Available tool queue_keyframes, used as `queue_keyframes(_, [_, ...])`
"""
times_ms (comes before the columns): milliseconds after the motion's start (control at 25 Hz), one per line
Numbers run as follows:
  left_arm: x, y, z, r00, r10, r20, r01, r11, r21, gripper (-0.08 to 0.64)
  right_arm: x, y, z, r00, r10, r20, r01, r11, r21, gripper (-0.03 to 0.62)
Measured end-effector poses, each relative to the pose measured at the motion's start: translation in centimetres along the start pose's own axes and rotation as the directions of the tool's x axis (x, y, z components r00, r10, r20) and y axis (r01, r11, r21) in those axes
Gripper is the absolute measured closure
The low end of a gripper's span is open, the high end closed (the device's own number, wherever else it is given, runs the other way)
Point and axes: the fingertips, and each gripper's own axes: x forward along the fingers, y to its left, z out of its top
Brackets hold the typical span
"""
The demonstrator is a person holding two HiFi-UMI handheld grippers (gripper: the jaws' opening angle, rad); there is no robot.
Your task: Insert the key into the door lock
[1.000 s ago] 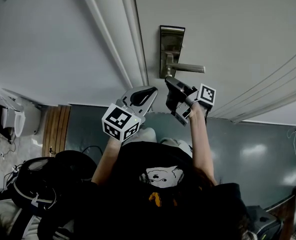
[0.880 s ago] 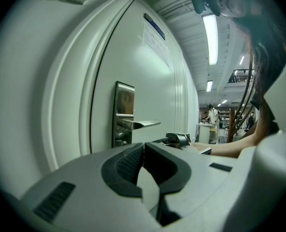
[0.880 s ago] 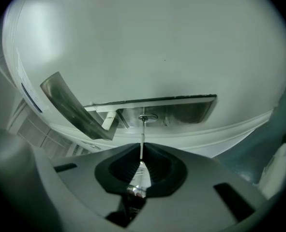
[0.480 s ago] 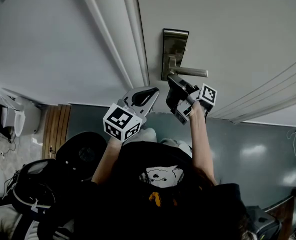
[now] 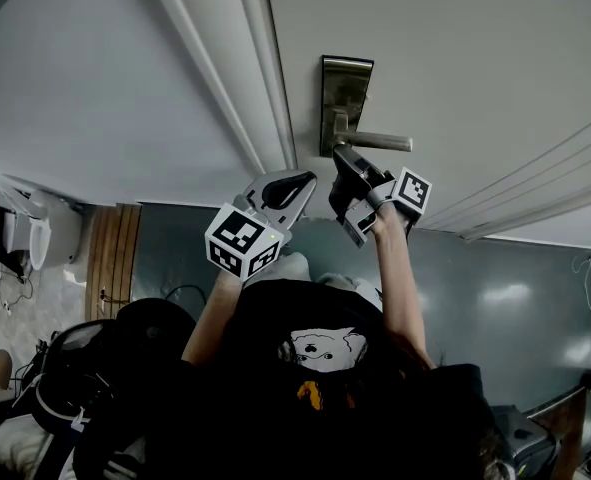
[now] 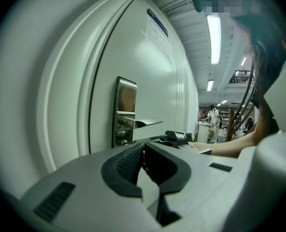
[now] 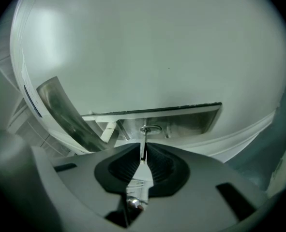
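A steel lock plate (image 5: 345,93) with a lever handle (image 5: 380,142) sits on the white door (image 5: 455,58). My right gripper (image 5: 341,158) points at the plate's lower end, just under the lever. In the right gripper view it (image 7: 143,148) is shut on a silver key (image 7: 143,154). The blade runs straight up and its tip meets the oval keyhole (image 7: 150,129) in the lock plate (image 7: 191,119); how deep it sits I cannot tell. My left gripper (image 5: 302,179) hovers left of the right one, near the door edge, shut (image 6: 143,147) on nothing, with the lever (image 6: 142,123) ahead.
The door frame (image 5: 235,68) and a grey wall (image 5: 85,88) stand left of the lock. Below lie a grey floor (image 5: 515,298), a wooden strip (image 5: 107,258) and dark bags (image 5: 105,368) at the lower left. A corridor with people shows past the door in the left gripper view.
Both grippers hold nearly the same place, the right one staying at the lock plate. The dark bags at the lower left have shifted about.
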Motion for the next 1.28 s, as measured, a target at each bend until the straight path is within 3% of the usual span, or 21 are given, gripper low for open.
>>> queue_keyframes(400, [0.8,-0.2,1.0,1.000,0.015,-0.020,-0.016,0.999,-0.036,0.545,-1.2,-0.3,-0.5,0.996,-0.087,-0.013,0.086,0.996,-0.031,0.537])
queue_keyframes(680, [1.3,-1.2,0.2,0.998,0.033,-0.049,-0.037,0.997,-0.067,0.545,-2.8,0.2,-1.5,0.994,-0.087,-0.064,0.085,0.996,-0.041,0.538])
queue_keyframes(960, [0.5,-3.8,-0.2,0.996,0.078,-0.048,-0.083,0.990,-0.116,0.545,-5.3,2.4,-4.5,0.979,-0.080,-0.189,0.050,0.987,-0.155,0.538])
queue_keyframes(1280, [-1.0,-5.7,-0.9,0.990,0.114,-0.081,-0.123,0.984,-0.131,0.545,-7.5,2.8,-7.1,0.962,-0.128,-0.243,0.065,0.965,-0.253,0.540])
